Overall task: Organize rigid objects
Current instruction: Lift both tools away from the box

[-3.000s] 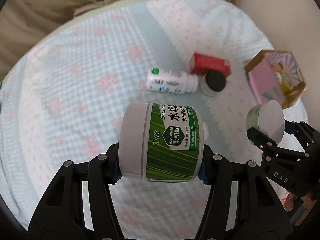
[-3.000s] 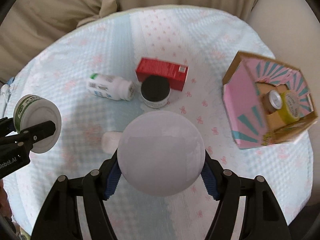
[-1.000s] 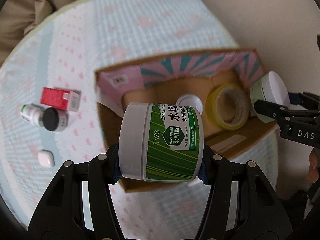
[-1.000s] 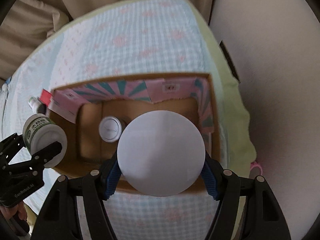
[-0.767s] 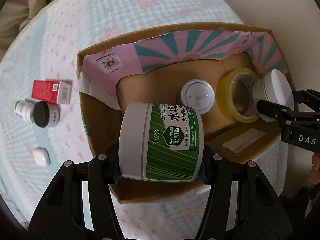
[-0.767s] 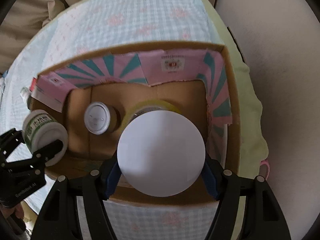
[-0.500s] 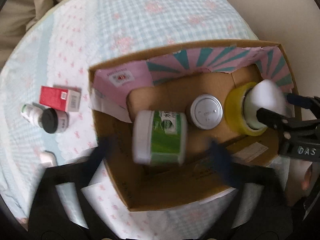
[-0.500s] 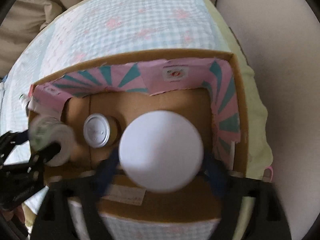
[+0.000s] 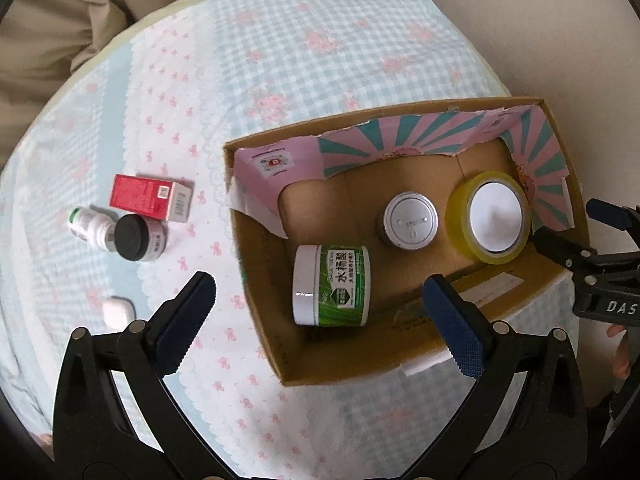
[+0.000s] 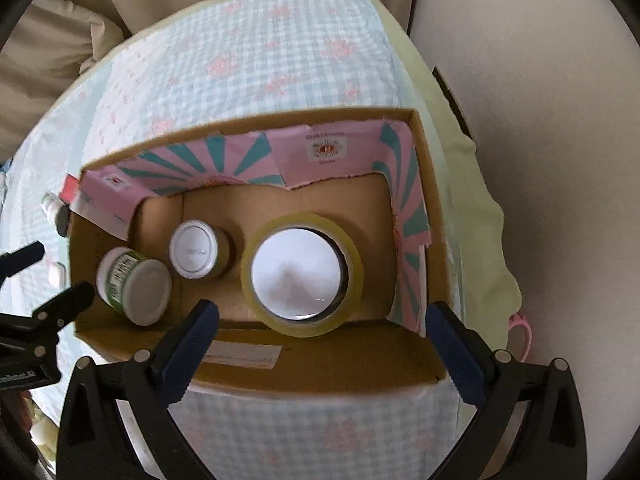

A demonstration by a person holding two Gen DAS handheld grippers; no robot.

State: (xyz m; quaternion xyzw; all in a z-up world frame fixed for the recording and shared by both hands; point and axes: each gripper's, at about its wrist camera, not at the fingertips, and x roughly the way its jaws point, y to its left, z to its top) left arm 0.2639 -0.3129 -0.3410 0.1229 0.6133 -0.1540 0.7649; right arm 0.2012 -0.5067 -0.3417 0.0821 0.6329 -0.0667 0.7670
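Both grippers have just let go. The left gripper (image 9: 320, 308) stands wide open above the near edge of the cardboard box (image 9: 400, 114). The green-labelled jar (image 9: 331, 285) it was clamping half a second ago now lies on its side on the box floor, directly ahead of its spread fingers and touching neither. The right gripper (image 10: 320, 336) is likewise open and empty. The white-lidded jar (image 10: 299, 273) it carried now sits upright inside the ring of the yellow tape roll (image 10: 302, 275), straight ahead of it and clear of both fingers.

Between these 2 drops stands a smaller silver-lidded jar (image 9: 410, 224), which was already in the box. In the right wrist view the green-labelled jar appears off to the left of the right gripper, just beside that smaller jar.

So the box now holds 4 things, and this pair of placements looks complete. The green-labelled jar resting on its curved side could roll if the box is nudged.

4 items remain out on the checked cloth of the table (image 9: 280, 40), all to the left of the left gripper: a red box (image 9: 150, 198), a white bottle (image 9: 86, 226) lying on its side, a black-lidded jar (image 9: 138, 238) touching that bottle, and a small white case (image 9: 117, 311) nearest the left finger. Judging by this, the work is about half done, and the next move probably means swinging both open grippers back toward that cluster.
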